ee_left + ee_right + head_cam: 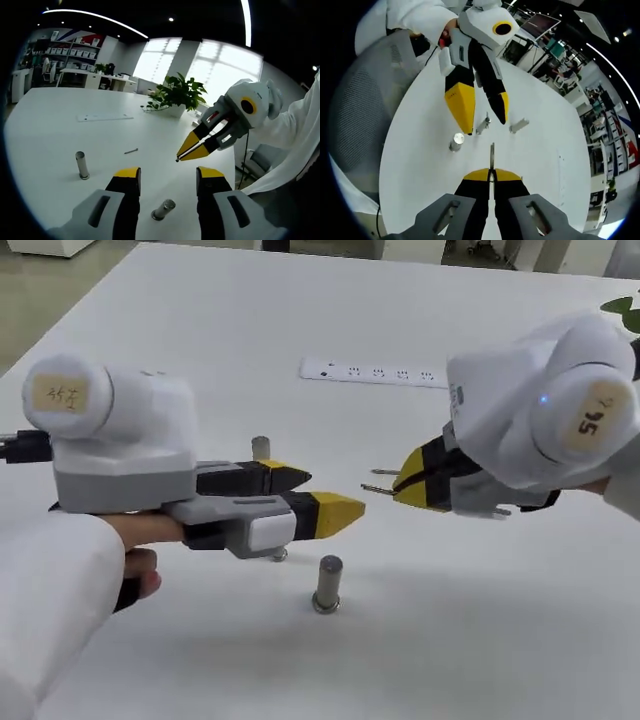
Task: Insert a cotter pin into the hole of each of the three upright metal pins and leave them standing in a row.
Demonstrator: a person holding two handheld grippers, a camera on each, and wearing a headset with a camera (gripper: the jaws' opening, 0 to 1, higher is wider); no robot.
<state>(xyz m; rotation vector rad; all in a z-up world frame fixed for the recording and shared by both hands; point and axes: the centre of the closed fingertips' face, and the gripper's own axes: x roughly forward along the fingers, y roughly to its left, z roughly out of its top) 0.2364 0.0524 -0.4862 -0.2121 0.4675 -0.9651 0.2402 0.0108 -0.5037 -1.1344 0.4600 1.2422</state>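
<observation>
Three upright metal pins stand on the white table (150, 330): one (327, 583) in front, one (261, 447) behind my left gripper, one (278, 554) half hidden under it. My left gripper (330, 493) hovers above them, open, with nothing between its jaws. In the left gripper view one pin (163, 209) stands below the jaws and another (81, 165) off to the left. My right gripper (405, 485) faces it, shut on a cotter pin (492, 155) that sticks out of its tips (376, 489). A second cotter pin (131, 150) lies on the table.
A white power strip (375, 371) lies toward the far side of the table. A potted plant (177, 95) stands at the table's far edge. A grey mesh chair (355, 115) stands beside the table.
</observation>
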